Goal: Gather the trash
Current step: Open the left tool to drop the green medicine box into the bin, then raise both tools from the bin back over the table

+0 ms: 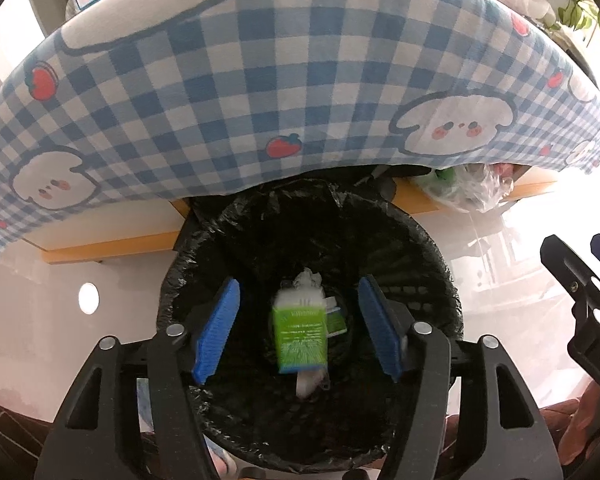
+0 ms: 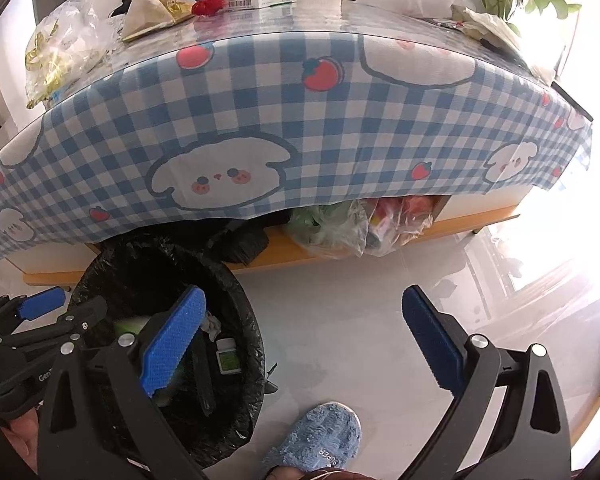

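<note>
Desk [image 2: 324, 36] top mostly hidden in left wrist view by hanging checkered tablecloth [image 1: 260, 80]; clutter on it blurred. Black-lined trash bin [image 1: 440, 280] on floor, near rim cut off behind claws. Left claw [image 1: 298, 330] pointed steeply down over bin, pads apart, gripping nothing; green carton [image 1: 300, 338], motion-blurred, lay between them inside bin. Right claw [image 2: 300, 336] open, empty, beside bin above floor.

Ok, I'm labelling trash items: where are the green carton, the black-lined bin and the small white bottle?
Green carton [image 1: 300, 338], left wrist view, front face.
Black-lined bin [image 1: 440, 276], left wrist view, right rim.
Small white bottle [image 2: 227, 356], right wrist view, label.
</note>
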Available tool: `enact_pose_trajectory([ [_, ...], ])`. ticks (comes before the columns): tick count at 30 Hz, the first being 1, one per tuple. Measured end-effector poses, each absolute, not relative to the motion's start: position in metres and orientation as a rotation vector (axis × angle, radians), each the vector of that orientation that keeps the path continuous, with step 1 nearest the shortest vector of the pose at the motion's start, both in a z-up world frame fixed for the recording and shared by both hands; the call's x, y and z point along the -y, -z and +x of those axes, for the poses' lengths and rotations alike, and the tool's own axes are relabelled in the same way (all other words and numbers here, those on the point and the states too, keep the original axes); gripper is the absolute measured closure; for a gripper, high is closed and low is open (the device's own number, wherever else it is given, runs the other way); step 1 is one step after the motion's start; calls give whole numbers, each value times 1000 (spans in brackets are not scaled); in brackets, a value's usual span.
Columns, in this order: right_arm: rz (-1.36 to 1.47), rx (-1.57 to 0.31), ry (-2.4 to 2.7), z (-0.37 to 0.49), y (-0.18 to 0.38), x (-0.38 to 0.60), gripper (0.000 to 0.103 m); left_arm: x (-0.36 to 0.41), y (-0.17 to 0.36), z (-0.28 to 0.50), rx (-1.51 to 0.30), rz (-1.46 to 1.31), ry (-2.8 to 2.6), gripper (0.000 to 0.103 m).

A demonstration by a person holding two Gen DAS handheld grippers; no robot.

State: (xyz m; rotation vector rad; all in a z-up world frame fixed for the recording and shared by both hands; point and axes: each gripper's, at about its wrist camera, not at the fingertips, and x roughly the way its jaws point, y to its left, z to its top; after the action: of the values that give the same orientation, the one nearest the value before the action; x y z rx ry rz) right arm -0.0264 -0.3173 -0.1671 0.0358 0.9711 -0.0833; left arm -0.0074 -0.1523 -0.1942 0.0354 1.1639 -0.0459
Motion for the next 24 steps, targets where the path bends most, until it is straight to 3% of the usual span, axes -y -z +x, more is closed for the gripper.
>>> enact_pose_trajectory([
  [12,45,-945,59,-23,154,302,8,131,170,-12,-1107,13,21,8],
  [24,25,-872,23,-21,123,285,8,101,115,-13,-1031,-55,8,6],
])
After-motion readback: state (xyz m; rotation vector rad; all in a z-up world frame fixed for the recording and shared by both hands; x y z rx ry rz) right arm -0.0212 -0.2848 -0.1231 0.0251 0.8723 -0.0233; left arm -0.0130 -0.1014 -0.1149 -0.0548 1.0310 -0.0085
